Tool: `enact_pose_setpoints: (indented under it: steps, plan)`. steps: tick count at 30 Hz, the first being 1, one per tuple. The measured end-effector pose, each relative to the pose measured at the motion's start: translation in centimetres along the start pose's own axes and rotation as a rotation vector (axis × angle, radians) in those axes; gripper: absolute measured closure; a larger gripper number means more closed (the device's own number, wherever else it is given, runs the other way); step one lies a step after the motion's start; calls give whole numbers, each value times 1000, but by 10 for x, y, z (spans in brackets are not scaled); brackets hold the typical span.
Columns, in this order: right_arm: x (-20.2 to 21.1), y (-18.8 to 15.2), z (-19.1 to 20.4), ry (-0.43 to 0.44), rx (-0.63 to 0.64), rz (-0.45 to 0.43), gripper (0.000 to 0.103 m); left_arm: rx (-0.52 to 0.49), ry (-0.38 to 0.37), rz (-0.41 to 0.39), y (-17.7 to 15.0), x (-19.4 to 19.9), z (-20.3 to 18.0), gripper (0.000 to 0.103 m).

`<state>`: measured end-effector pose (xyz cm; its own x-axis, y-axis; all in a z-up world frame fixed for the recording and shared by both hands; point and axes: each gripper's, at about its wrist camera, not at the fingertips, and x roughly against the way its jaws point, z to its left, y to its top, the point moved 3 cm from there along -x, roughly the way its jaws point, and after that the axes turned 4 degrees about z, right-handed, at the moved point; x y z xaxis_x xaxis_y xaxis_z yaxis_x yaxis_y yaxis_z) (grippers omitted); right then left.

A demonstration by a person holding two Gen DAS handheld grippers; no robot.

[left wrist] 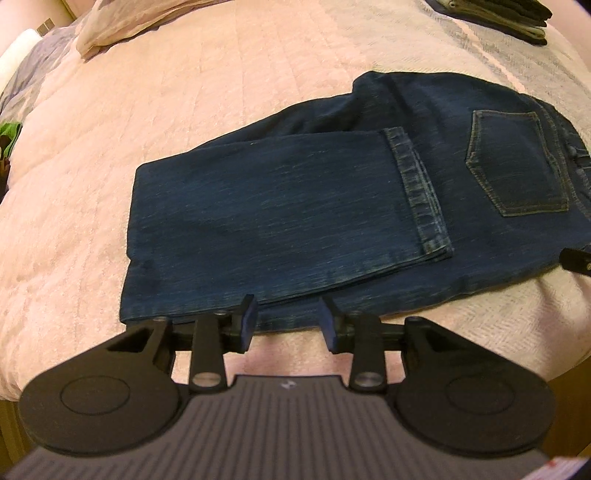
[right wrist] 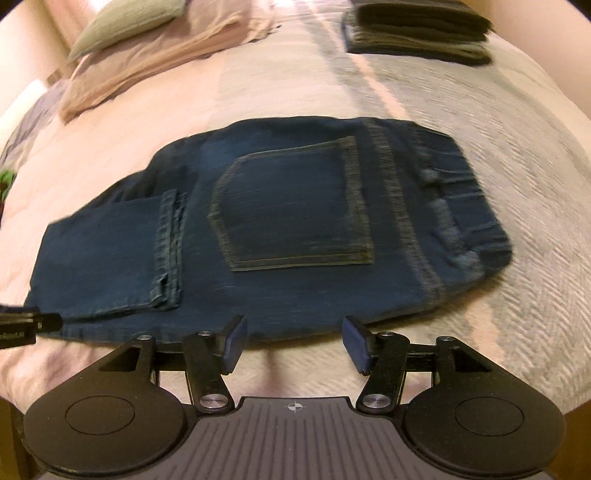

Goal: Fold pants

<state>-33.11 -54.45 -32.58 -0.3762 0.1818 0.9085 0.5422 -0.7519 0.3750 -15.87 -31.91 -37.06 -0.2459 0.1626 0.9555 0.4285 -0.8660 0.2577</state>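
The jeans (left wrist: 332,206) lie folded on the bed (left wrist: 184,110), filling the middle and right of the left wrist view and the middle of the right wrist view. They are dark blue denim with a streaky weave and tan stitching. The legs are doubled back over the seat, so the hems (left wrist: 417,192) form a stitched band lying across the cloth just left of the back pocket (left wrist: 517,162). The pocket is a five-sided patch outlined in double stitching. In the right wrist view the waistband (right wrist: 454,206) curves along the right end of the pants, with belt loops showing, though blurred.

The bed cover is a pale pink quilt with faint sewn lines on the left and a grey-white herringbone weave on the right. A pillow (right wrist: 147,62) in crumpled pinkish cloth sits at the upper left. A stack of folded dark clothes (right wrist: 417,33) rests at the upper right.

The left claw (left wrist: 288,321) sits at the bottom of its frame by the near edge of the jeans, its blue pads (left wrist: 249,314) a modest gap apart with nothing between them. The right claw (right wrist: 295,343) stands wider, also empty, at the lower edge of the denim below the pocket.
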Motion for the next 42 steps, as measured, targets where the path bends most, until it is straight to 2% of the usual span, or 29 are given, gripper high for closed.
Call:
enact_pose_setpoints:
  steps: [4, 7, 9, 11, 13, 16, 19, 23, 25, 27, 28, 30, 32, 34, 36, 38, 41, 42]
  plan:
    - [8, 1, -48, 67, -173, -38, 49, 18, -9, -19, -1, -3, 5, 71]
    - [10, -3, -105, 176, -442, -120, 49, 73, -29, -27, -3, -7, 17, 71]
    - [0, -14, -145, 287, -657, -170, 49, 119, -40, -22, -3, -12, 27, 71]
    - [-13, -21, -168, 353, -796, -187, 49, 155, -38, -19, -2, -17, 36, 71]
    - [-30, -28, -182, 446, -895, -248, 49, 190, -46, -23, -1, -20, 43, 71]
    - [-47, -29, -188, 516, -969, -303, 49, 231, -65, -36, -1, -26, 52, 70]
    - [-49, -25, -184, 506, -973, -309, 49, 243, -65, -27, 1, -33, 57, 70]
    - [-49, -32, -176, 562, -979, -310, 50, 236, -83, -37, 2, -37, 60, 70]
    - [-56, -29, -177, 543, -1001, -316, 68, 225, -90, -36, 2, -40, 63, 70]
    - [-63, -29, -180, 575, -1077, -341, 73, 214, -106, -46, 2, -42, 67, 70]
    - [-60, -28, -178, 570, -1075, -361, 77, 209, -109, -50, 2, -43, 70, 70]
    - [-50, -29, -169, 504, -1021, -400, 80, 211, -123, -50, 1, -49, 78, 70]
    - [-45, -28, -163, 416, -991, -387, 81, 218, -161, -43, -2, -62, 89, 71]
    - [-30, -14, -148, 307, -919, -379, 83, 223, -203, -48, -2, -64, 100, 72]
    - [-6, 12, -123, 156, -753, -375, 83, 235, -231, -89, -3, -54, 113, 71]
    - [25, 36, -81, 16, -552, -389, 83, 251, -223, -122, -9, -44, 130, 71]
    - [61, 62, -2, -123, -250, -460, 83, 335, -219, -136, -30, -35, 172, 71]
    - [71, 68, 33, -162, -110, -499, 83, 365, -214, -131, -38, -35, 186, 71]
